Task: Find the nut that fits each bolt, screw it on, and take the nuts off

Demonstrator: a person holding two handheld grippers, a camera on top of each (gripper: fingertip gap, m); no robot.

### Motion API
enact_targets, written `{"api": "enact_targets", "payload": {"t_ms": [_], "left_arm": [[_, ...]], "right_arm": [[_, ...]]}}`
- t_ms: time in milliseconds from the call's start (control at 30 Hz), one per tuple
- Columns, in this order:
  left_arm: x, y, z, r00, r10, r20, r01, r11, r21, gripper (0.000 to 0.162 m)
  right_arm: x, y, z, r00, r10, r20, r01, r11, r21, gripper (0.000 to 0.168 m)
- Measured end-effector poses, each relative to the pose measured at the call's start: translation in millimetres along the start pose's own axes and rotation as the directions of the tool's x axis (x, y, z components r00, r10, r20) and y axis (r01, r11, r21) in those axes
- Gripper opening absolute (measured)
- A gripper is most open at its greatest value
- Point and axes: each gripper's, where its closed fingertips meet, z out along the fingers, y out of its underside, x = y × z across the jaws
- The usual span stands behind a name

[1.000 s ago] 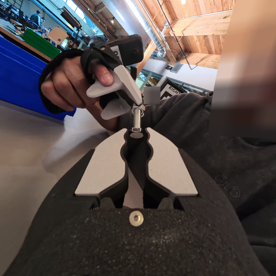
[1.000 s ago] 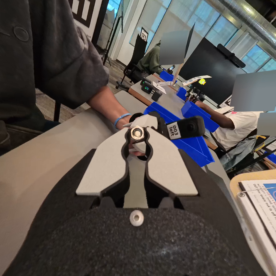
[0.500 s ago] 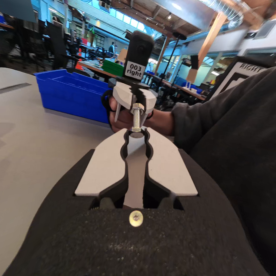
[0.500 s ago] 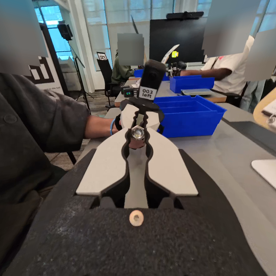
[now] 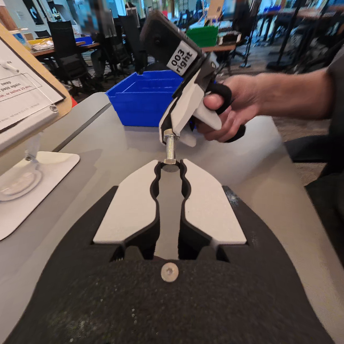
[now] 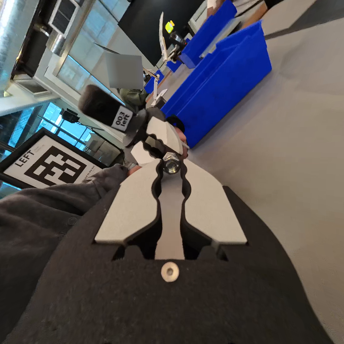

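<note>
Bolt [image 5: 170,149] stays head-clamped in the left claw [image 5: 169,163], right claw [image 5: 168,135] gripping its nut [image 5: 168,132], both now rolled sideways.

Bolt [image 5: 170,149] btwn both hand-held grippers

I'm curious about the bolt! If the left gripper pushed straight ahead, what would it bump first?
Probably the right gripper. The left gripper holds the bolt by its head, and the right one grips the nut directly ahead.
</note>
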Motion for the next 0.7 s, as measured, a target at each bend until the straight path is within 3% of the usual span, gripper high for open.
{"api": "enact_targets", "payload": {"t_ms": [133,267,400,500,700], "left_arm": [[-1,11,7,0.993,0.096,0.063,-0.091,0.993,-0.075,0.019],[0,17,10,0.993,0.103,0.054,-0.097,0.99,-0.102,0.019],[0,19,11,0.998,0.059,0.036,-0.055,0.994,-0.091,0.019],[-4,11,6,1.0,-0.016,0.017,0.016,0.999,-0.032,0.019],[-10,5,-1,0.986,-0.16,-0.044,0.162,0.986,0.045,0.019]], "right_arm": [[10,6,-2,0.987,0.156,-0.033,-0.157,0.988,-0.012,0.018],[17,13,-4,0.933,0.359,0.013,-0.358,0.933,-0.022,0.018],[18,12,-3,0.968,0.248,-0.046,-0.249,0.968,-0.03,0.022],[6,9,1,0.98,0.2,0.007,-0.199,0.979,-0.038,0.036],[9,-1,-5,1.0,0.016,0.0,-0.016,1.0,-0.007,0.042]]}}
